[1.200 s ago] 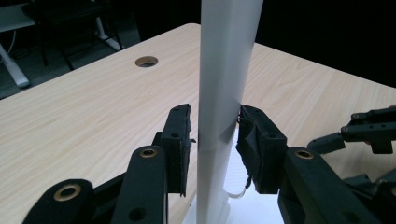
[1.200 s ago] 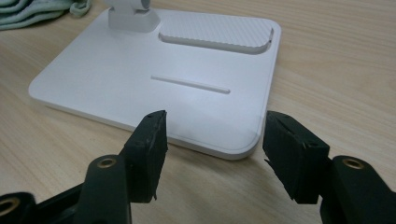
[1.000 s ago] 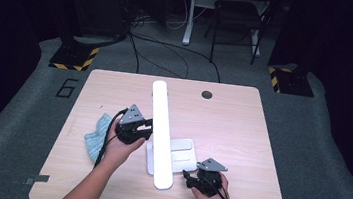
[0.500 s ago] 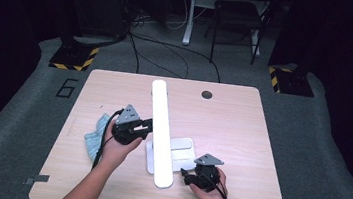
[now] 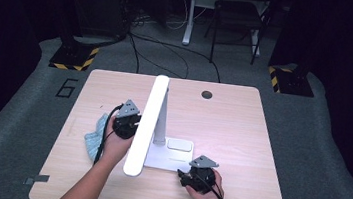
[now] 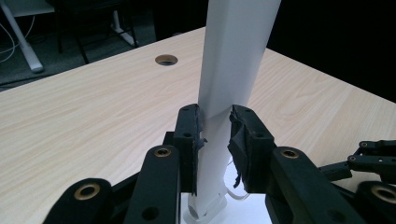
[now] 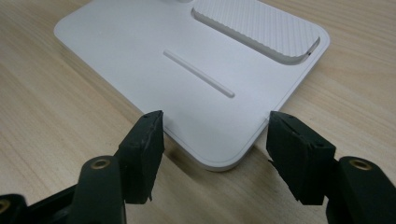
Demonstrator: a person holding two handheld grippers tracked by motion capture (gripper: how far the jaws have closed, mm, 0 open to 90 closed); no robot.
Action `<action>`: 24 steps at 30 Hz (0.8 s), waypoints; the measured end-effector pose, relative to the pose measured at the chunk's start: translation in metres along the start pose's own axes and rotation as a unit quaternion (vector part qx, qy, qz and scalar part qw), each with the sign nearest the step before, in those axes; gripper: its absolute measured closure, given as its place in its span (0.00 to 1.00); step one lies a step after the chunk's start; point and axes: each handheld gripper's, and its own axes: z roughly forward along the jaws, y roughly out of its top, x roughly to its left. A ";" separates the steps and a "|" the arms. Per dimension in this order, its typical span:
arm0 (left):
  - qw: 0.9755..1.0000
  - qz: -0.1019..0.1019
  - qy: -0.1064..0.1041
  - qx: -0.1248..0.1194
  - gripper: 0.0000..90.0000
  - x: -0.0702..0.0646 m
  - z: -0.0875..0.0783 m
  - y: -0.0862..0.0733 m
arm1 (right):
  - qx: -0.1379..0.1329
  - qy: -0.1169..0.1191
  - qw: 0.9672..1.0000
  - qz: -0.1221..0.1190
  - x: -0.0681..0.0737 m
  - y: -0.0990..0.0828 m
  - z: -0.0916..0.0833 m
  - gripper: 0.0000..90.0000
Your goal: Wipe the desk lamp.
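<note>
Left gripper (image 6: 215,140) clamped on desk lamp post (image 6: 224,93); right gripper (image 7: 212,140) wide, empty, straddling lamp base (image 7: 187,79) corner. Unbraced base risks tipping.

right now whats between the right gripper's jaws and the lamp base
Nothing but bare table. In the right gripper view the right gripper has its open jaws on either side of the lamp base corner, not touching it.
</note>
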 end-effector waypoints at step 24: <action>1.000 -0.006 0.012 0.001 0.78 0.008 0.006 0.003 | -0.004 -0.008 1.000 0.005 -0.011 0.005 0.010 0.46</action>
